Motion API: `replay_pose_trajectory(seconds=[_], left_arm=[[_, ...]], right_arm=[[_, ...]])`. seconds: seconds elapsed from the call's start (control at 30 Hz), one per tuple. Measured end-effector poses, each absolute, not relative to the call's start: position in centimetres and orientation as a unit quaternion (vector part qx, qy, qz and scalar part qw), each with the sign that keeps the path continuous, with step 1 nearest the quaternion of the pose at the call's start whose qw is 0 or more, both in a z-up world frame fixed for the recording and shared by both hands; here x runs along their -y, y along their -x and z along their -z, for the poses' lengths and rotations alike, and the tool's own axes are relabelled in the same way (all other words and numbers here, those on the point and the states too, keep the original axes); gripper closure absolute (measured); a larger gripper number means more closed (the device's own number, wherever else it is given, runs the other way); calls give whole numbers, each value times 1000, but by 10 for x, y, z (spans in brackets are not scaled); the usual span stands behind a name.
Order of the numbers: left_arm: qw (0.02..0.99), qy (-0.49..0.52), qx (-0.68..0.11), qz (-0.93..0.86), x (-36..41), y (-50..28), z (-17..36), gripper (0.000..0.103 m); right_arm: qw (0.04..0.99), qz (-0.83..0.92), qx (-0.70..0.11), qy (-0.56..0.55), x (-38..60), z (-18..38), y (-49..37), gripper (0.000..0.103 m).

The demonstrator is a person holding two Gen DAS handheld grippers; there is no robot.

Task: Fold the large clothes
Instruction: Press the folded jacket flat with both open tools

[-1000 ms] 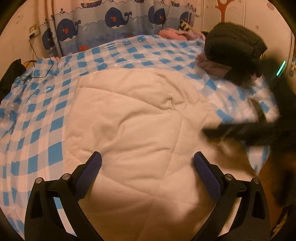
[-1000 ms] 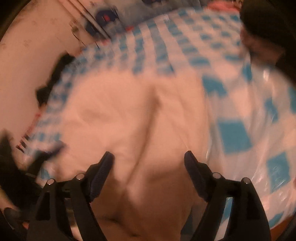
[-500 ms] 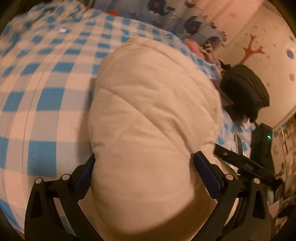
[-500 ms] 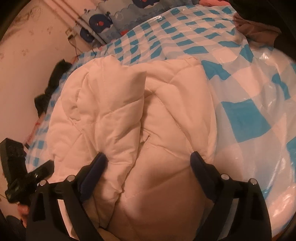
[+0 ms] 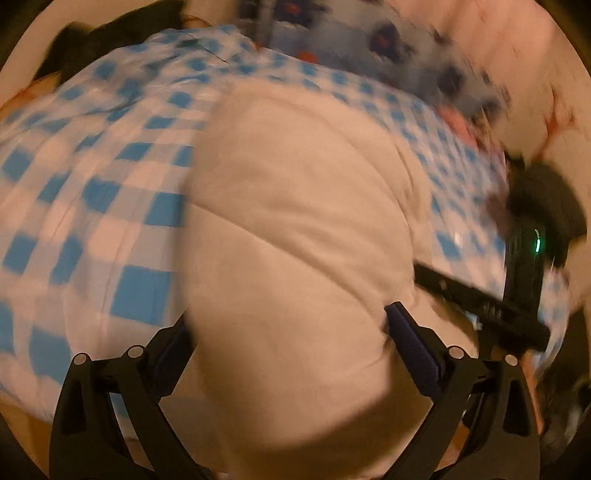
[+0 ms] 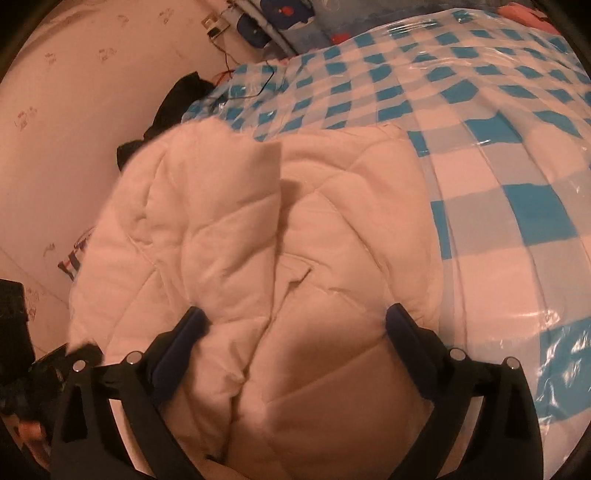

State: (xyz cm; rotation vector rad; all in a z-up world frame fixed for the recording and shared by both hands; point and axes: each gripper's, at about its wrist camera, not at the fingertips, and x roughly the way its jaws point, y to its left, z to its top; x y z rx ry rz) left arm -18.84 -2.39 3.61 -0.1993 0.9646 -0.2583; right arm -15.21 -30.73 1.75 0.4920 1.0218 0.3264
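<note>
A cream quilted padded garment [image 5: 295, 229] lies bunched on a blue-and-white checked bed cover [image 5: 110, 192]. My left gripper [image 5: 288, 347] is open, its fingers wide apart with the bulging fabric between them. The right gripper shows at the right of the left wrist view [image 5: 480, 302]. In the right wrist view the garment [image 6: 332, 240] shows a raised folded flap [image 6: 229, 206] on its left half. My right gripper [image 6: 295, 339] is open, its fingers straddling the garment's near edge. The left wrist view is motion-blurred.
The checked cover [image 6: 480, 129] is glossy plastic and spreads to the right. A dark garment [image 5: 546, 206] lies at the bed's far right. A whale-print curtain [image 6: 280, 18] and a wall socket [image 6: 216, 26] stand behind. Black cloth [image 6: 177, 99] lies at the bed's left corner by the wall.
Both grippers have pushed forward into the garment. It went from spread flat to bunched, with a flap now raised on its left. The left view swung and blurred.
</note>
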Motion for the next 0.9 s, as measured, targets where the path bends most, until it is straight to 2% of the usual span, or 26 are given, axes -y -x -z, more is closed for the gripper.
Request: replay_pose_trajectory(seconds=[0.07,0.17,0.27,0.37,0.43,0.5,0.6,0.73,0.9], left_arm=[[905,55,-406,111,28,195,-55,9],[902,15,-406,147,57,183,-56,9],[898,-48,-420,124,93,172,-35,8],[898,-51,-417,129,102,169,-32,8],[898,-54,-418,131,104,167,-32,8],[898,-57,-416,132,108,168,-30,7],[896,-72,-418,132,113,168,-24,7],[896,-83,-417,125,115,169,-21,7],[896,-61,-419,133,103,170,-23,7]], right_arm=[[823,-154,-497,-229,314,-17,153,9],[804,-136,-532,-226,330,-27,151,8],[834,-124,-483,-235,338,-71,153,8],[859,-136,-442,-220,329,-110,130,7],[853,-120,-465,-205,318,-101,102,7],[835,-78,-517,-169,309,-54,69,7],[811,-97,-528,-232,316,6,57,5],[810,-97,-536,-219,318,-7,58,6],[829,-105,-506,-213,327,-56,98,6]])
